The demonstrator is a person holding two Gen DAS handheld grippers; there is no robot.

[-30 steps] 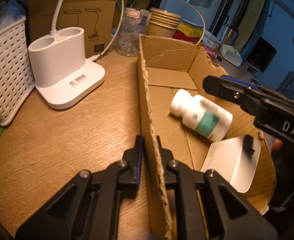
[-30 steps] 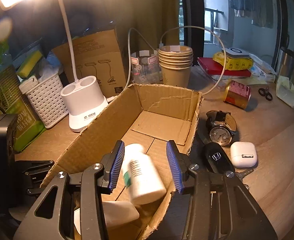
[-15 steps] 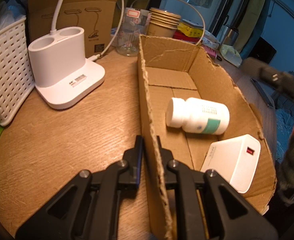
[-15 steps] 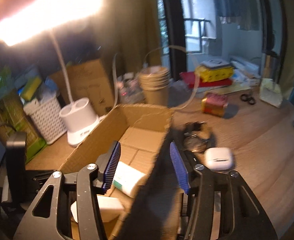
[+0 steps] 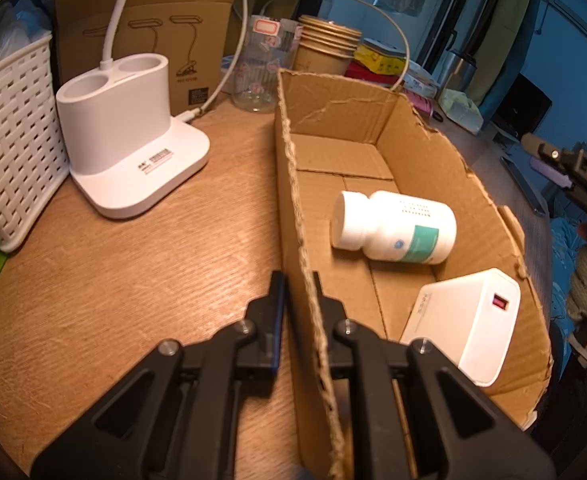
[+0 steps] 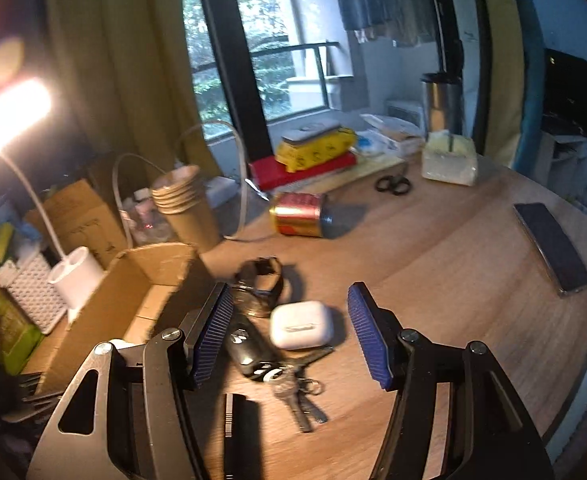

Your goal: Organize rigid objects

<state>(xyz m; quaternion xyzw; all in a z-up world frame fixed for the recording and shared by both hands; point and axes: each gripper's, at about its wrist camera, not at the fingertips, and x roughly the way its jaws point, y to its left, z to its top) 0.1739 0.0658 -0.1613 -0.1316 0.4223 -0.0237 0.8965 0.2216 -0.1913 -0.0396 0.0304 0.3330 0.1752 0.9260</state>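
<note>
My left gripper (image 5: 296,280) is shut on the near left wall of the open cardboard box (image 5: 289,184). Inside the box a white pill bottle (image 5: 393,232) lies on its side, and a white charger block (image 5: 465,324) rests near the front right corner. My right gripper (image 6: 289,332) is open and empty above the table to the right of the box (image 6: 105,312). Between and below its fingers lie a white earbud case (image 6: 299,325), a black car key with keyring (image 6: 253,354) and a wristwatch (image 6: 259,286).
A white lamp base (image 5: 125,140) and a white woven basket (image 5: 5,136) stand left of the box. Paper cups (image 6: 185,208), a glass jar (image 5: 261,68), a red-gold tin (image 6: 299,220), scissors (image 6: 392,185) and a phone (image 6: 551,246) lie around the wooden table.
My right gripper let go of the pill bottle into the box, lifted out and swung right over the earbud case and keys. The bottle rolled and settled. The left gripper stayed on the box wall.
</note>
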